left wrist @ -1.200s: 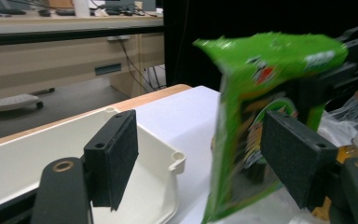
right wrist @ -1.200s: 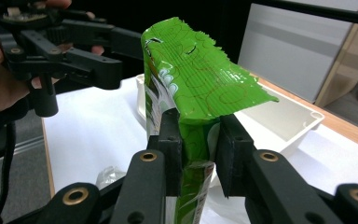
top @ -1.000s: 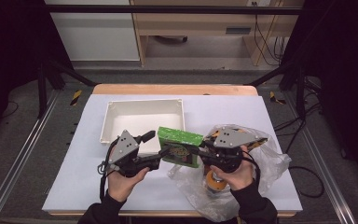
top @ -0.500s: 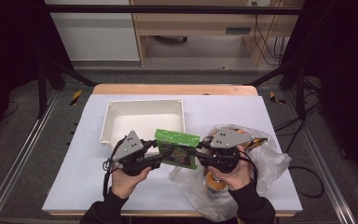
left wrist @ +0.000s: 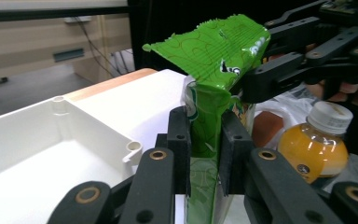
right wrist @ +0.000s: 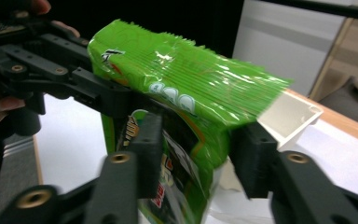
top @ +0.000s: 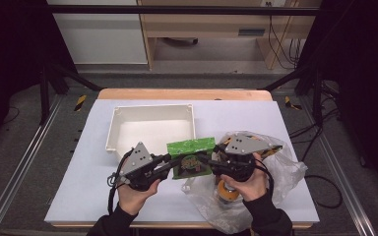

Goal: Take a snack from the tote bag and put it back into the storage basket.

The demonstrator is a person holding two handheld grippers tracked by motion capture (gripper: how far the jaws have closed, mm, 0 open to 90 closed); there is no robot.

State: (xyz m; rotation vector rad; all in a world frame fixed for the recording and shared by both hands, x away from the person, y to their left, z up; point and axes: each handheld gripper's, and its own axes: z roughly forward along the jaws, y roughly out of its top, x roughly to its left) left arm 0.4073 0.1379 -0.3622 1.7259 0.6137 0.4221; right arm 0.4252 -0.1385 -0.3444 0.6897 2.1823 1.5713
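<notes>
A green snack bag (top: 192,155) hangs upright above the table between my two grippers. My left gripper (top: 174,164) has just been closing, and its pads now pinch the bag's left edge (left wrist: 205,140). My right gripper (top: 204,160) has just been opening. Its jaws (right wrist: 200,149) stand wide around the bag (right wrist: 182,93), with a gap at the right pad. In the left gripper view the right gripper (left wrist: 261,79) reaches the bag's upper part (left wrist: 214,51). The left gripper (right wrist: 98,93) also shows in the right gripper view.
An empty white tray (top: 150,106) sits just behind the grippers. A clear plastic bag (top: 275,172) lies under my right hand, with an orange drink bottle (top: 225,191) (left wrist: 312,144) in it. White table surface (top: 78,182) lies to the left.
My left gripper has moved right to the green bag and closed on its edge. The right gripper's jaws have widened around the bag. The bag stays about where it was.
</notes>
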